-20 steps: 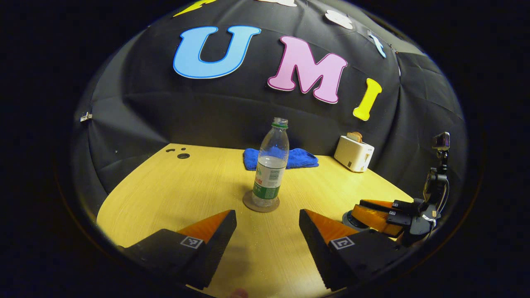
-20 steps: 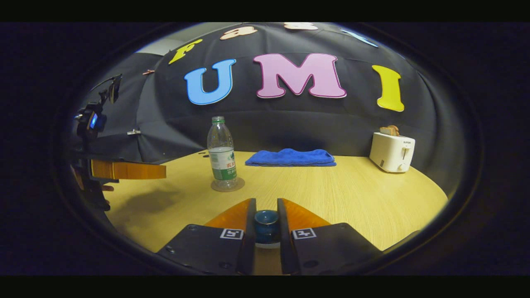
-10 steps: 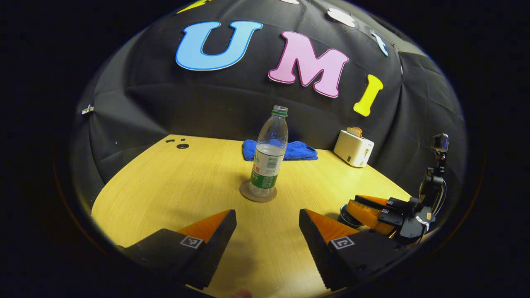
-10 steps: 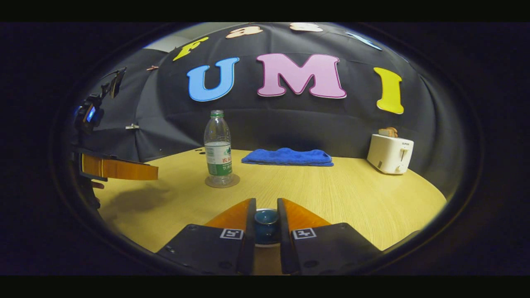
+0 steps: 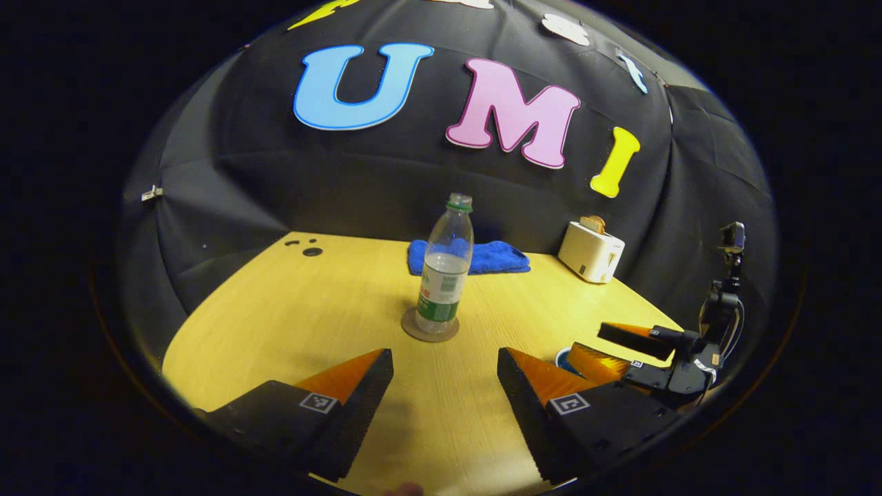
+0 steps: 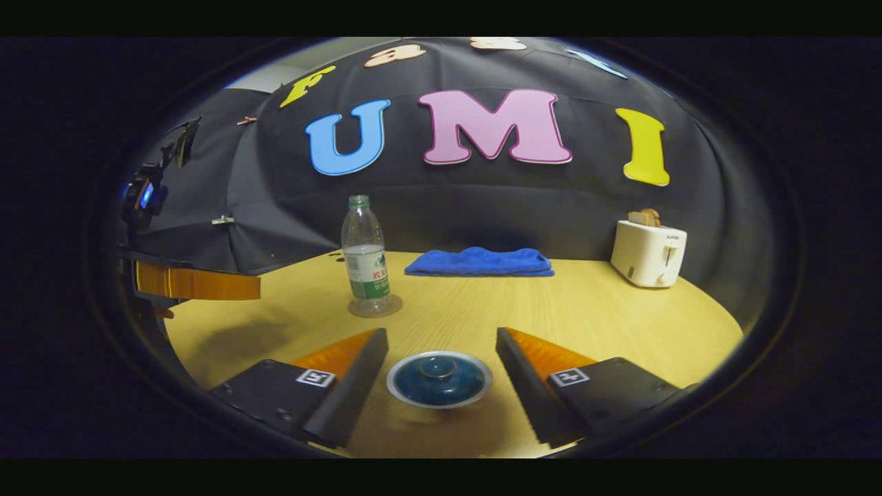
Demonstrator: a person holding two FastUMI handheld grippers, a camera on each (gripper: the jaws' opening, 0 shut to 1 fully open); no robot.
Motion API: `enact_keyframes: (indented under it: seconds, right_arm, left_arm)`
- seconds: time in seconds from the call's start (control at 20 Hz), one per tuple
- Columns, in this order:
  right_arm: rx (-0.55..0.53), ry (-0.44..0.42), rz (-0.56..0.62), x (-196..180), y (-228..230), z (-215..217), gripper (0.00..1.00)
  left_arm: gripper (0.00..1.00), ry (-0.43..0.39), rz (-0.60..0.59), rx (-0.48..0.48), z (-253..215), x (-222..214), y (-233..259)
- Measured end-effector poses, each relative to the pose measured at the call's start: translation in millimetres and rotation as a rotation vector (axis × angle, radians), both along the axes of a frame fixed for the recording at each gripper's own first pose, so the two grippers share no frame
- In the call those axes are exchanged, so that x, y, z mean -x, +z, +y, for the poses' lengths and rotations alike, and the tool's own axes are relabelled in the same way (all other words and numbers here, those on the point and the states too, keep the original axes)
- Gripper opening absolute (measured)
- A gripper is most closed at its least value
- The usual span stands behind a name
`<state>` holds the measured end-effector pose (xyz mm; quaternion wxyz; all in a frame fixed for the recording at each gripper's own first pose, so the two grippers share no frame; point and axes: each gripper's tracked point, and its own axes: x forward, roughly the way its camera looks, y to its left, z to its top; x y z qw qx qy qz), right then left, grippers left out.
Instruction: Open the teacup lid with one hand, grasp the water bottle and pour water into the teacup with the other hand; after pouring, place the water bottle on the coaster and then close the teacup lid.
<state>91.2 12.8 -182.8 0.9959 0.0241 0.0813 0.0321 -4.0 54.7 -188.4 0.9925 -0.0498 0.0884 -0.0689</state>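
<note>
Fingers of the right gripper [image 6: 441,358] spread wide, flanking the lidded teacup [image 6: 439,379] at lower centre without touching. Left gripper [image 5: 444,375] likewise gapes, empty. Water bottle [image 5: 442,270], part full, stands upright on its coaster [image 5: 430,326] mid-worktop [image 5: 289,303].

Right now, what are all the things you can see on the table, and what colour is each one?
table: one, light yellow wood, under everything.
water bottle: one, clear with a green and white label, no cap, upright on the coaster.
coaster: one, grey-brown and round, under the bottle.
towel: one, blue, folded, at the back of the table by the wall.
toaster: one, white, with toast sticking out, back right in the right gripper view.
teacup lid: one, dark blue with a pale rim and a knob, sitting closed between the right tongs.
left tongs: one, open, facing the bottle.
right tongs: one, open, either side of the lid, not touching it.
</note>
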Motion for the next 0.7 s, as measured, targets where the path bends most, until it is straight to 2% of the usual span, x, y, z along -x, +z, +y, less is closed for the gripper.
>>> enact_keyframes:
  seconds: [0.05,0.1,0.2,0.35,0.5,0.6,0.7]
  right_arm:
    - [0.004,-0.007,-0.01,5,14,-5,1.0]
    - [0.01,-0.018,-0.021,10,30,-13,1.0]
    - [0.014,-0.047,-0.029,19,62,-27,1.0]
    - [0.04,-0.096,-0.055,34,114,-48,1.0]
    - [0.022,-0.126,-0.095,47,168,-57,1.0]
    - [0.03,-0.14,-0.129,56,199,-59,1.0]
    - [0.036,-0.152,-0.156,65,224,-57,1.0]
  left_arm:
    - [0.96,0.041,-0.019,-0.016,6,8,14]
    - [0.96,0.069,-0.04,-0.029,9,14,27]
    - [0.95,0.037,-0.049,-0.029,-7,31,46]
    - [0.95,0.036,-0.033,0.001,-23,53,71]
    - [0.95,-0.07,-0.076,0.079,-58,75,109]
    - [0.95,-0.069,-0.099,0.119,-59,81,133]
    - [0.95,-0.032,-0.151,0.101,-51,85,162]
